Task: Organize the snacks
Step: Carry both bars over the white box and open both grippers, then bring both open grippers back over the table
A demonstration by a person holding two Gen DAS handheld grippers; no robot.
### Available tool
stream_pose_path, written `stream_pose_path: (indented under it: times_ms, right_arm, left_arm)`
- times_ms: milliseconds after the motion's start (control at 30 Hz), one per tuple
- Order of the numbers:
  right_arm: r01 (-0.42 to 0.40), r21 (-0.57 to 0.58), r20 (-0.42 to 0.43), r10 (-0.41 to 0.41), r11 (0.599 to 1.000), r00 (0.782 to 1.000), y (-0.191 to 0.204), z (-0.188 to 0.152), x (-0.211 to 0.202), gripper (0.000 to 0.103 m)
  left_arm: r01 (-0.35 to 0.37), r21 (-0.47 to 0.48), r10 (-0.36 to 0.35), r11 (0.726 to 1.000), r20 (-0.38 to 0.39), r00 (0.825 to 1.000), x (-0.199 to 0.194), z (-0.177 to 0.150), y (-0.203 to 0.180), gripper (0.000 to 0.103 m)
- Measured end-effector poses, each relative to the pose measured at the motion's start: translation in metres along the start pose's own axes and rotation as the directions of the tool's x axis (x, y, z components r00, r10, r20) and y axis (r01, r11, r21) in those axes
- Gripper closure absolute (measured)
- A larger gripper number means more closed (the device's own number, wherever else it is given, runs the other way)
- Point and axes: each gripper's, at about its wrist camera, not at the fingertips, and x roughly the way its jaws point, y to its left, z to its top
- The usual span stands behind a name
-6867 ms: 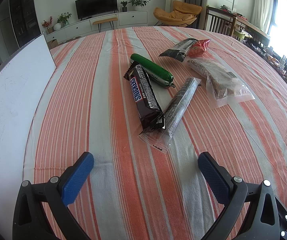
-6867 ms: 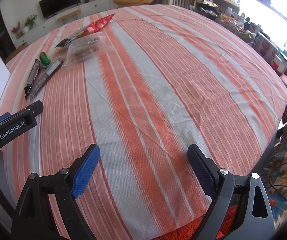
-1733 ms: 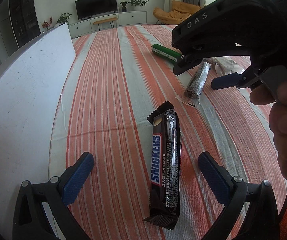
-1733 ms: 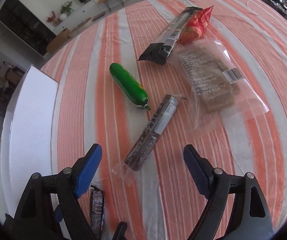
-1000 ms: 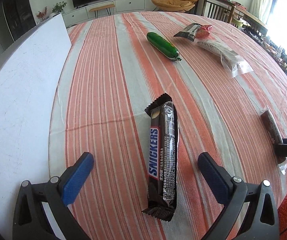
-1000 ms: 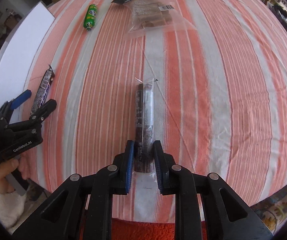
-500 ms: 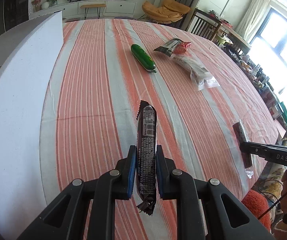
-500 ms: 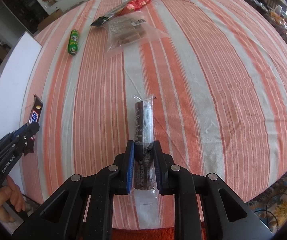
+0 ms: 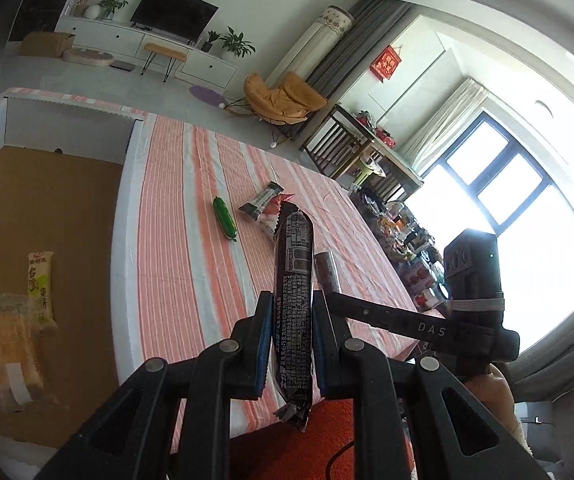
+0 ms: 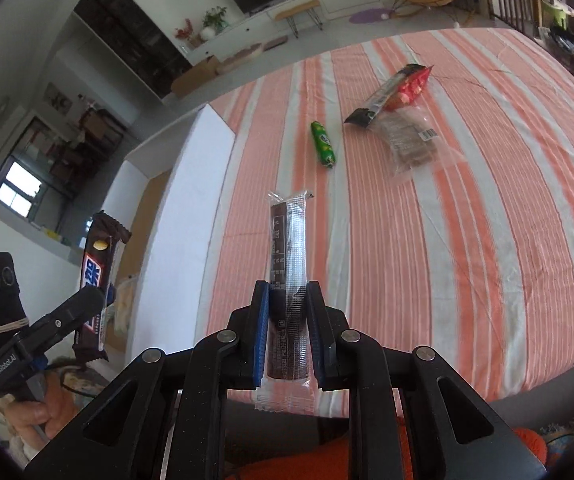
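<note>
My left gripper (image 9: 292, 300) is shut on a Snickers bar (image 9: 293, 256), held in the air with its printed back facing the camera. In the right wrist view the same bar (image 10: 97, 276) stands upright in that gripper (image 10: 95, 302), above the box's near end. My right gripper (image 10: 287, 300) is shut on a clear-wrapped dark biscuit bar (image 10: 287, 248), lifted over the table's near edge. From the left wrist view that gripper (image 9: 339, 300) sits just right of mine, with the bar's tip (image 9: 325, 270) showing.
A white-walled box (image 9: 127, 216) with a cardboard floor stands left of the striped tablecloth (image 9: 183, 264); a yellow pack (image 9: 41, 288) and a clear bag (image 9: 3, 344) lie inside. On the cloth lie a green sausage (image 10: 323, 144), a black-red packet (image 10: 391, 94) and a clear biscuit bag (image 10: 411, 140).
Both grippers have risen from the table with their bars. The left one has swung toward the box, whose inside now shows; the right one has tipped up a little.
</note>
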Motion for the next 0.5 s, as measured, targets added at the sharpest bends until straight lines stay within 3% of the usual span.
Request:
stream_pose_path:
  times_ms: [133,233,333,367,400,433,467,500]
  right_arm:
    - [-0.166,-0.079,-0.009,0.166,0.983,0.986,0.076,0.01,0.016,0.084]
    - [-0.251,-0.135,-0.051,0.246,0.959,0.968,0.123,0.009,0.037,0.084]
    - [-0.269,-0.183,-0.099,0.254,0.946,0.962,0.155,0.003,0.068,0.081]
    - [-0.265,-0.196,-0.115,0.246,0.944,0.962,0.16,0.0,0.08,0.079]
    - [-0.245,-0.21,-0.121,0.223,0.947,0.967,0.164,-0.004,0.091,0.07]
    - [-0.216,-0.222,-0.121,0.193,0.951,0.974,0.164,-0.006,0.101,0.048]
    - [-0.189,-0.228,-0.11,0.168,0.955,0.98,0.162,-0.008,0.109,0.04]
    - [-0.168,-0.234,-0.093,0.149,0.958,0.984,0.156,-0.011,0.114,0.038]
  left_arm:
    - [-0.133,-0.027,0.135,0.991,0.103,0.986,-0.057,0.019,0.034,0.085]
    - [-0.282,-0.066,0.288,0.957,0.148,0.946,-0.079,0.023,0.069,0.085]
    - [-0.411,-0.099,0.421,0.906,0.144,0.895,-0.08,0.019,0.104,0.085]
    - [-0.466,-0.106,0.477,0.878,0.134,0.869,-0.078,0.014,0.115,0.077]
    - [-0.506,-0.113,0.517,0.855,0.119,0.848,-0.073,0.01,0.125,0.068]
    - [-0.535,-0.126,0.548,0.835,0.1,0.831,-0.066,0.005,0.134,0.04]
    - [-0.552,-0.139,0.566,0.822,0.086,0.82,-0.062,0.001,0.141,0.017]
    - [-0.564,-0.148,0.579,0.812,0.081,0.812,-0.057,-0.005,0.146,0.014]
